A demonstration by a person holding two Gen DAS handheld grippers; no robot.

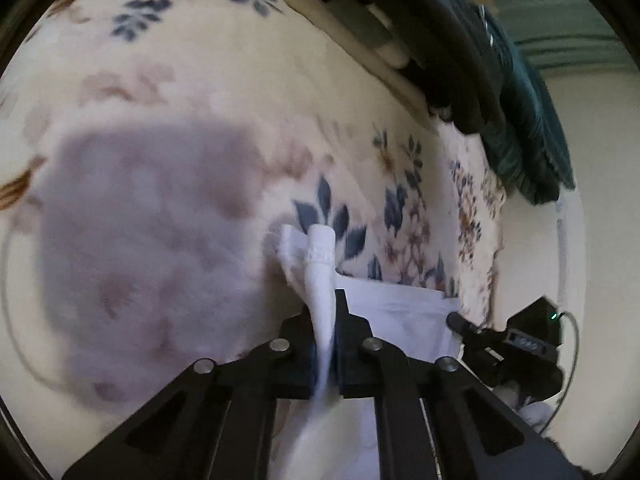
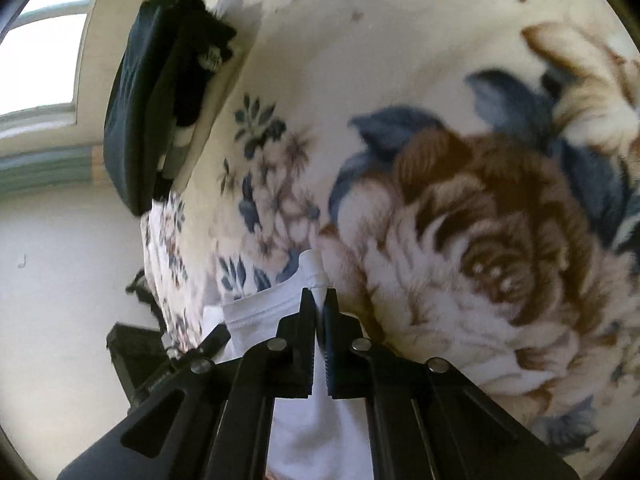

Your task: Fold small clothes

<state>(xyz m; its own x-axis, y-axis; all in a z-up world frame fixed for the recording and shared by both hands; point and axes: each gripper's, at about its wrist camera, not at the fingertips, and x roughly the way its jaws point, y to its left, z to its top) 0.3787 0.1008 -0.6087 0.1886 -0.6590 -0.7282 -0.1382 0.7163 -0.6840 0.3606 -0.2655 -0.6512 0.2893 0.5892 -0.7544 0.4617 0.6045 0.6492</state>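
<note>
The left gripper (image 1: pixel 325 308) is seen clamped on a bunched strap or corner of a white garment (image 1: pixel 400 316), the cloth being pinched between its jaws and standing up past the tips. The right gripper (image 2: pixel 319 300) is likewise closed on a pinched corner of the same white garment (image 2: pixel 260 316), with a small peak of cloth protruding beyond the tips. In each wrist view the other gripper is glimpsed at the far end of the garment's hem, so the upper edge is judged to be stretched between the two. The rest of the garment hangs below both grippers, over a floral blanket (image 2: pixel 460 208) that appears to cover a bed. Dark folded items (image 1: pixel 500 80) lie at the blanket's far edge, well apart from the garment. No fold is visible in the garment yet. The task is judged to be at an early stage: the piece is gripped at two points, and laying it flat and folding remain to be done.
</note>
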